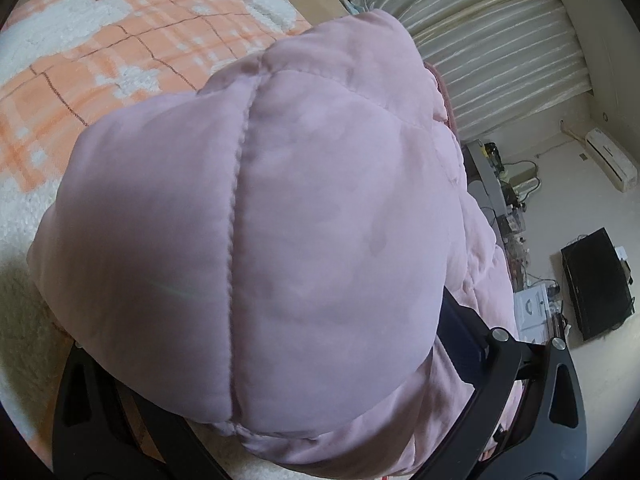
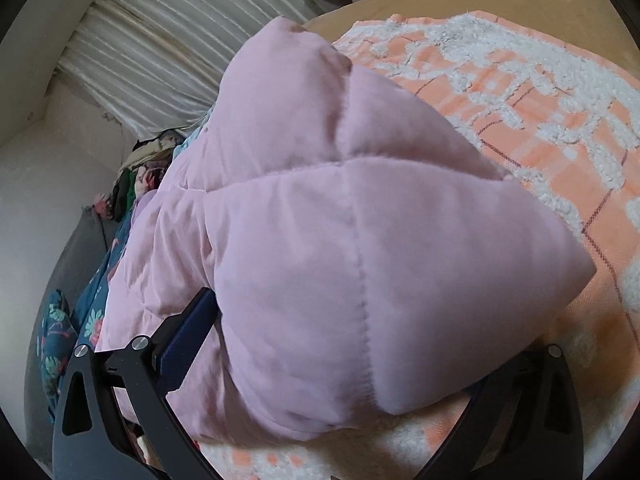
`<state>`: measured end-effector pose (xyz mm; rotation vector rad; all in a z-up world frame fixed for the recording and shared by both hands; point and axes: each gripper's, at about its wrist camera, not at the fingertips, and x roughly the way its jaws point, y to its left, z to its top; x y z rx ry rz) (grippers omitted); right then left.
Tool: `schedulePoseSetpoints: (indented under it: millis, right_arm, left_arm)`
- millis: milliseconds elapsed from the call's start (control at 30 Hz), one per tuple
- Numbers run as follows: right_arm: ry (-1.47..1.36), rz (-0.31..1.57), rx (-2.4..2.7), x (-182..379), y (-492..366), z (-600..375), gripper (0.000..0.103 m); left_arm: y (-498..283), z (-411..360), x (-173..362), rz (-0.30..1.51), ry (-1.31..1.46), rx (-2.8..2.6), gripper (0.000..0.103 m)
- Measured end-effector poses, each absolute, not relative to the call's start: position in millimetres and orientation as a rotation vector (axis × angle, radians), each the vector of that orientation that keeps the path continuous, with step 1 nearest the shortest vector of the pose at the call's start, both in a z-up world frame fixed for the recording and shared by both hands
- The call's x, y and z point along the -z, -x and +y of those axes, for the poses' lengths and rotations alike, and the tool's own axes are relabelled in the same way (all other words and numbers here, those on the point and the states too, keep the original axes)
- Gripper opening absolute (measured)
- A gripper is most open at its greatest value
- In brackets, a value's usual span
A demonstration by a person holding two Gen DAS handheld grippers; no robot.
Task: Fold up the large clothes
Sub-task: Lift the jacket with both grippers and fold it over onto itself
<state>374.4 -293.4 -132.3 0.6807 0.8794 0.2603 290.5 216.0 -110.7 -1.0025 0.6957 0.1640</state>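
A pale pink quilted puffer jacket (image 1: 320, 220) fills the left wrist view and bulges between the black fingers (image 1: 464, 336) of my left gripper (image 1: 280, 380), which is shut on its padded edge. The same jacket (image 2: 340, 240) fills the right wrist view. My right gripper (image 2: 320, 352) is shut on another padded corner, with one finger (image 2: 188, 332) visible on the left and the other hidden under the fabric. The jacket is lifted above an orange and white plaid fleece blanket (image 1: 100, 60) on the bed, also seen in the right wrist view (image 2: 540, 120).
Pleated pale curtains (image 1: 500, 40) hang beyond the bed. A pile of other clothes, some dark floral (image 2: 88, 320), lies on the left in the right wrist view. A black box (image 1: 596, 284), cables and a wall air conditioner (image 1: 612, 160) stand to the right.
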Motion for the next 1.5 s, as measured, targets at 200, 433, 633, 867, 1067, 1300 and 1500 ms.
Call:
schedulePoseSetpoints:
  millis: [200, 433, 633, 867, 1067, 1300, 1500]
  right_arm:
    - [-0.646, 0.800, -0.357, 112.1, -369.4, -281.5, 0.041]
    - [-0.430, 0.734, -0.359, 72.5, -350.5, -259.0, 0.029]
    - [-0.292, 0.685, -0.390, 38.4, -324.7, -249.6, 0.028]
    - [-0.224, 0.657, -0.421, 7.3, -297.8, -256.2, 0.028]
    - [-0.195, 0.651, -0.427, -6.2, -266.8, -265.9, 0.028]
    - [-0.197, 0.667, -0.417, -5.9, -230.7, -277.5, 0.028]
    - [-0.197, 0.673, -0.412, -1.6, -206.6, -284.2, 0.028]
  left_arm:
    - [-290.6, 208.5, 94.4, 0.682, 0.927, -0.147, 0.061]
    - [-289.7, 192.4, 60.9, 0.686, 0.786, -0.159, 0.038]
    - [-272.8, 188.7, 44.3, 0.708, 0.732, -0.171, 0.035]
    - [-241.9, 184.0, 26.9, 0.710, 0.700, -0.144, 0.034]
    - [-216.2, 177.4, 20.0, 0.713, 0.682, -0.124, 0.034]
    - [-186.4, 172.5, 19.2, 0.717, 0.670, -0.110, 0.034]
    - [-166.3, 169.0, 21.8, 0.720, 0.660, -0.104, 0.034]
